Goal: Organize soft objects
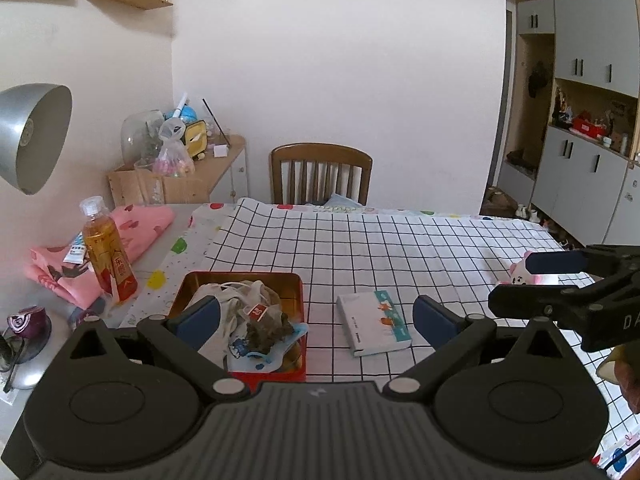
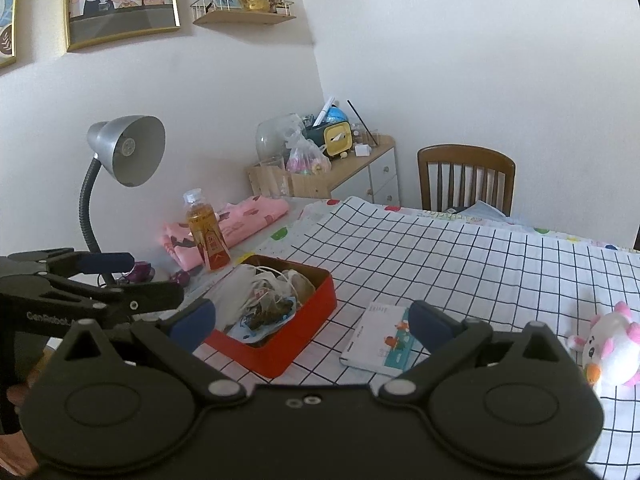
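A red tin box (image 1: 294, 292) (image 2: 312, 308) on the checked tablecloth holds several soft things: white cloth, a brown lump and a blue-and-white piece. A white and pink plush toy (image 2: 608, 350) (image 1: 520, 274) lies on the cloth at the right. My left gripper (image 1: 316, 320) is open and empty, above the table's near edge, its left finger over the box. My right gripper (image 2: 312, 324) is open and empty, above the box and a small white book (image 2: 384, 340) (image 1: 372, 322). Folded pink cloth (image 1: 120, 240) (image 2: 236, 220) lies at the left.
A bottle of amber tea (image 1: 106, 252) (image 2: 208, 236) stands left of the box. A grey desk lamp (image 2: 124, 156) stands at the left edge. A wooden chair (image 1: 320, 172) is at the far side. A cluttered side cabinet (image 1: 192, 168) stands in the corner.
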`<state>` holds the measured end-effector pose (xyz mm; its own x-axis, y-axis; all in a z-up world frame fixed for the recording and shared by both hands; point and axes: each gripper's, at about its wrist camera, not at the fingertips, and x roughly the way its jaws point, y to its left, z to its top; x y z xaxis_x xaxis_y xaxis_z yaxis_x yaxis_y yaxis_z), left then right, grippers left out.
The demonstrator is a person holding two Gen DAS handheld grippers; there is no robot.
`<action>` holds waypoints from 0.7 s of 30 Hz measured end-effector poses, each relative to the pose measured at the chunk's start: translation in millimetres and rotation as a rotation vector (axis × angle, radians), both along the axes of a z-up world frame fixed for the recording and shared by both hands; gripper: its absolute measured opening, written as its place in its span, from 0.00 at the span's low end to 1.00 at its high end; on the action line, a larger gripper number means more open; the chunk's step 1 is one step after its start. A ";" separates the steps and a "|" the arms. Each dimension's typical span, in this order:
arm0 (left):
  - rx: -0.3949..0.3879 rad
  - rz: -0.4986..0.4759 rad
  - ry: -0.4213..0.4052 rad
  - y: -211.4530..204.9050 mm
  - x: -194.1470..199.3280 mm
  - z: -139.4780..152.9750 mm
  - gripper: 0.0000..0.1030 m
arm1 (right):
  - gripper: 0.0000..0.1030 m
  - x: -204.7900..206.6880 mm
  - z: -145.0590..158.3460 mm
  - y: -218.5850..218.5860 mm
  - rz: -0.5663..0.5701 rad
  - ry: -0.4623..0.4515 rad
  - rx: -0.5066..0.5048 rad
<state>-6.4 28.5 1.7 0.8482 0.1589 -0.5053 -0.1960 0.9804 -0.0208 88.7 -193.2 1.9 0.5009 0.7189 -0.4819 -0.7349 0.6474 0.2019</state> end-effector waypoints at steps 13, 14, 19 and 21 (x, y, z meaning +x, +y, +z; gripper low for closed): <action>-0.020 0.032 0.028 8.6 1.0 -3.5 1.00 | 1.00 0.2 -1.1 -1.6 -0.002 0.019 0.001; -0.019 0.038 0.035 9.5 2.1 -4.1 1.00 | 1.00 0.4 -1.5 -1.8 -0.003 0.020 0.000; -0.023 0.059 0.045 13.9 4.9 -6.6 1.00 | 1.00 3.0 -2.7 -3.5 -0.008 0.026 0.002; -0.026 0.055 0.045 14.8 6.4 -6.5 1.00 | 1.00 4.7 -3.9 -6.0 -0.017 0.027 0.004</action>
